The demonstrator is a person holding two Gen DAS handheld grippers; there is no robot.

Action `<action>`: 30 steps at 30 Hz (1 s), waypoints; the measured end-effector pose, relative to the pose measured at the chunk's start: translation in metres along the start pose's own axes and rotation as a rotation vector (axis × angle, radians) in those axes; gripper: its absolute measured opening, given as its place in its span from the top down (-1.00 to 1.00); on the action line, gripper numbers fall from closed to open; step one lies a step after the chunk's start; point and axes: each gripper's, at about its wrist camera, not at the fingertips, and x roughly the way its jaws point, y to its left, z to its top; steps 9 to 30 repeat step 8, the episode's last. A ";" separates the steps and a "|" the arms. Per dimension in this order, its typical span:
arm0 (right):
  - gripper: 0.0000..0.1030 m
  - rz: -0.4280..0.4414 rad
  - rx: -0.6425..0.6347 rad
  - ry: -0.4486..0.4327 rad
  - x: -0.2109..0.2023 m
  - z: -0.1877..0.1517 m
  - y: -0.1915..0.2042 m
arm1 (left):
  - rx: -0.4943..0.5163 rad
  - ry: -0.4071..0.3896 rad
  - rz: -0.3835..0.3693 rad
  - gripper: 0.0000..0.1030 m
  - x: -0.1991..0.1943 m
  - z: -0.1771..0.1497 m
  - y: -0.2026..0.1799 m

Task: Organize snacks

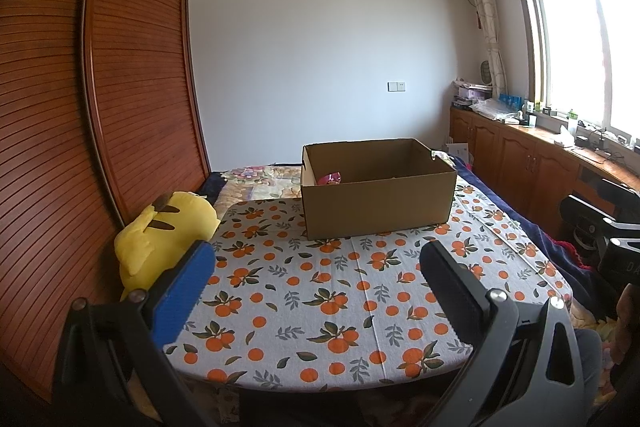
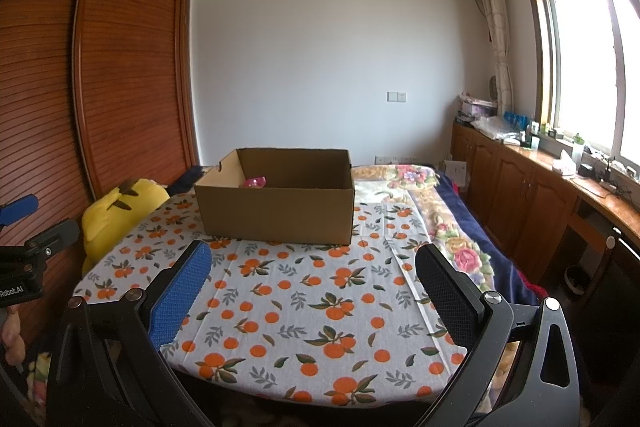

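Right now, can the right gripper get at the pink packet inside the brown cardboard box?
Probably yes: the right gripper is open, the cardboard box has no lid, and only bare tablecloth lies between.

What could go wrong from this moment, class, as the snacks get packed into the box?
The open brown cardboard box sits unsecured on the orange-print tablecloth; a nudge could slide it. The pink packet inside is barely visible, so grasping it risks snagging the wall. Both the left hand-held gripper and the right hand-held gripper are open and empty.
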 end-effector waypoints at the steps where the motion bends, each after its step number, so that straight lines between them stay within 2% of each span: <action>1: -1.00 -0.001 0.000 0.000 0.000 0.000 0.000 | 0.000 -0.001 -0.001 -1.00 0.000 0.000 0.000; 30: -1.00 0.001 0.001 -0.001 0.000 0.001 0.000 | 0.000 -0.001 0.000 -1.00 0.000 0.000 0.000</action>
